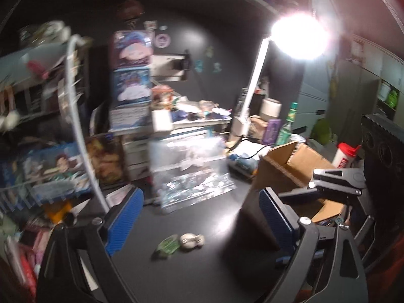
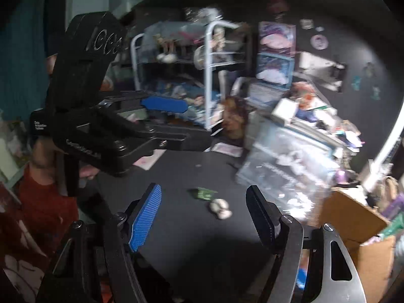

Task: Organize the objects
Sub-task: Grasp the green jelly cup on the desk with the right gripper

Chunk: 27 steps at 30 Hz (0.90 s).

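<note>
A small white figure (image 1: 191, 240) and a green crumpled wrapper (image 1: 168, 245) lie side by side on the black desk (image 1: 192, 275). My left gripper (image 1: 199, 212) is open and empty above and behind them. In the right wrist view the same white figure (image 2: 220, 208) and green wrapper (image 2: 204, 193) lie on the desk (image 2: 197, 242), just ahead of my open, empty right gripper (image 2: 204, 209). The left gripper (image 2: 188, 123) shows there too, raised at the left with its jaws apart. Both views are blurred by motion.
An open cardboard box (image 1: 293, 169) stands at the right, also in the right wrist view (image 2: 353, 217). A clear plastic drawer unit (image 1: 186, 166) sits behind the objects. A white wire rack (image 1: 75, 116) with boxed figures stands left. A bright desk lamp (image 1: 298, 35) glares.
</note>
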### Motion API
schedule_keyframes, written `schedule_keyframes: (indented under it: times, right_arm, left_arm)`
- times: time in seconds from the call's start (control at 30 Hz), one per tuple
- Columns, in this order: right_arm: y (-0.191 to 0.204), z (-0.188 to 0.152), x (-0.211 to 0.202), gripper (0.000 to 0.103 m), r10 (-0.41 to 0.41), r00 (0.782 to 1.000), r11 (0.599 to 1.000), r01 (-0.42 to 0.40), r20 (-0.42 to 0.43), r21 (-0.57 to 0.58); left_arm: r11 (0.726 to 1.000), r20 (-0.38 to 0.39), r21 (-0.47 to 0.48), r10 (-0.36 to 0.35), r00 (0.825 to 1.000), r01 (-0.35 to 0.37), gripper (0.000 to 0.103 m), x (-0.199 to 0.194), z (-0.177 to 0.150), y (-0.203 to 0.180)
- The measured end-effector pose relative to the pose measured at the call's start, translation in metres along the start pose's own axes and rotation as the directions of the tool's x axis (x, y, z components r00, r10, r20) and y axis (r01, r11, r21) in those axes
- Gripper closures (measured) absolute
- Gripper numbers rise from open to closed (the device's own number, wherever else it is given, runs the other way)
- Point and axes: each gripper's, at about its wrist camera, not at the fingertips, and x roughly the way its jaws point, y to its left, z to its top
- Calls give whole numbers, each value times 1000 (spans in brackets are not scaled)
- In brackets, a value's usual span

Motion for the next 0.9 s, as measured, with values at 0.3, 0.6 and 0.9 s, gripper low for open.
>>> schedule_keyframes:
  times: [0.3,0.6,0.9]
  right_arm:
    - [0,-17,116,39,28,989,996,-16,-147,85]
    - [-40,-19,187,58,-44,970,989,76,-239,129]
    - [-44,-17,213,59,-13,958,992,48,-287,118]
  left_arm:
    - [991,-79,-125,41,996,-50,11,3,-63,61]
    - [979,-105,-193,39,994,-59,11,8,-84,86]
    - [976,-116,-208,47,992,-70,11,11,-81,96]
